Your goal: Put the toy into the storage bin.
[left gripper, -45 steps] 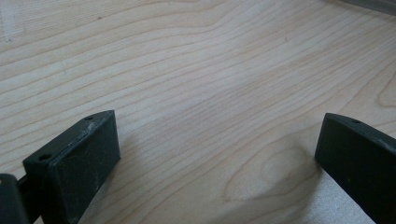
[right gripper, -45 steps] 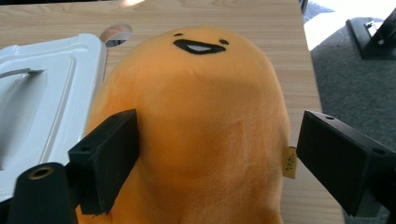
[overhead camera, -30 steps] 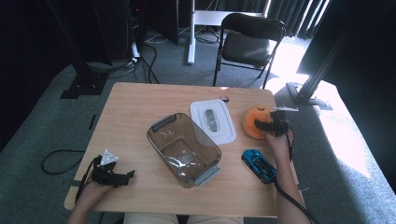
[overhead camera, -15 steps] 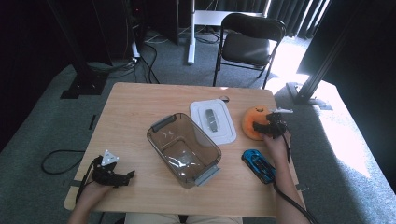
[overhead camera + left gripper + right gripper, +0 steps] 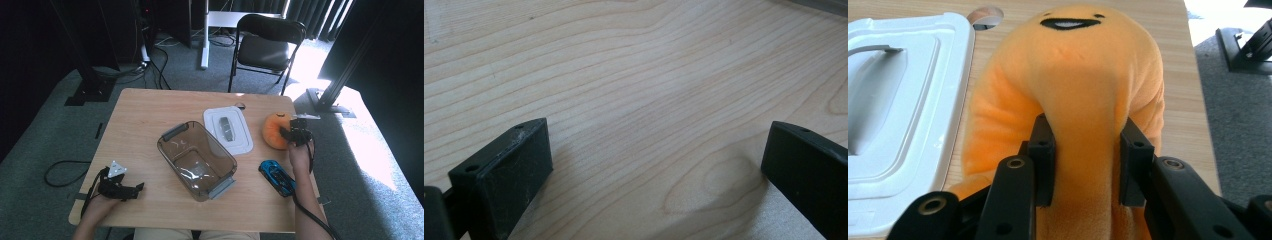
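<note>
An orange plush toy with a small black smile lies at the right of the wooden table. My right gripper has just been closing and is shut on it: in the right gripper view the jaws pinch a fold of the orange plush toy, with the gripper squeezing it from both sides. My left gripper rests near the table's front left corner. In its own view the left gripper stands open over bare wood, nothing between the jaws.
A clear brown plastic bin sits mid-table, its white lid lying flat beside the plush. A blue toy car lies near the right forearm. A black folding chair stands beyond the far edge.
The right gripper's jaws have closed onto the orange plush toy, which they stood open at before. The left gripper has stayed where it was.
</note>
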A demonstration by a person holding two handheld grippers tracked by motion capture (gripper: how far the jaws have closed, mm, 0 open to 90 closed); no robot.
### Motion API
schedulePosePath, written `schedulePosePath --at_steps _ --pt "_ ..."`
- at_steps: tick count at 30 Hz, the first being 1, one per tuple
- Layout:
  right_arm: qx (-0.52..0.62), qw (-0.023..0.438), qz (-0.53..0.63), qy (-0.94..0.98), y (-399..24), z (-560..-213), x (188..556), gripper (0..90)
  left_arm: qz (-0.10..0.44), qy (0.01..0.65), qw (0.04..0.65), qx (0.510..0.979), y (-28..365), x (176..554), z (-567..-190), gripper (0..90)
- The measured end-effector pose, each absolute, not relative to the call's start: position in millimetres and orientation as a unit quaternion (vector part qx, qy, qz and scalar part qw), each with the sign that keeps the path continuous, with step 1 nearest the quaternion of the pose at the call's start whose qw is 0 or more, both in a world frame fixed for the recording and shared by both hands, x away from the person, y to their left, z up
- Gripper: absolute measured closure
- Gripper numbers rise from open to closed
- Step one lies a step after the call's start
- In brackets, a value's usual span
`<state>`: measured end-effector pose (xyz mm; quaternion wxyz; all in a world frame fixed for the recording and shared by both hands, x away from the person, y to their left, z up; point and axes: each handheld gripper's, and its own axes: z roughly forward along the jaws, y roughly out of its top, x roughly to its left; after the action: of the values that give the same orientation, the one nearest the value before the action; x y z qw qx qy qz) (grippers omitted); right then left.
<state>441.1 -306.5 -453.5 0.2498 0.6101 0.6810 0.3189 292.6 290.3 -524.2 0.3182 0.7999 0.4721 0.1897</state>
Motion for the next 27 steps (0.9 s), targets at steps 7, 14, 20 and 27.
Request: schedulePosePath --at_steps 7,14,20,27 --pt "0.594 0.257 0.345 0.680 -310.6 -432.4 427.8 67.7 0.193 0.472 0.315 0.801 288.9 292.4 -524.4 0.5" --pt "0.570 0.263 0.357 0.692 -308.1 -410.1 413.5 67.6 0.194 0.472 0.313 0.801 288.5 292.4 -524.4 0.5" --pt "0.540 0.264 0.371 0.708 -298.4 -395.6 399.5 67.5 0.194 0.472 0.313 0.801 288.5 292.4 -524.5 0.5" --pt "0.510 0.258 0.389 0.722 -284.5 -382.8 386.2 67.4 0.194 0.472 0.313 0.801 288.5 292.4 -524.5 0.5"
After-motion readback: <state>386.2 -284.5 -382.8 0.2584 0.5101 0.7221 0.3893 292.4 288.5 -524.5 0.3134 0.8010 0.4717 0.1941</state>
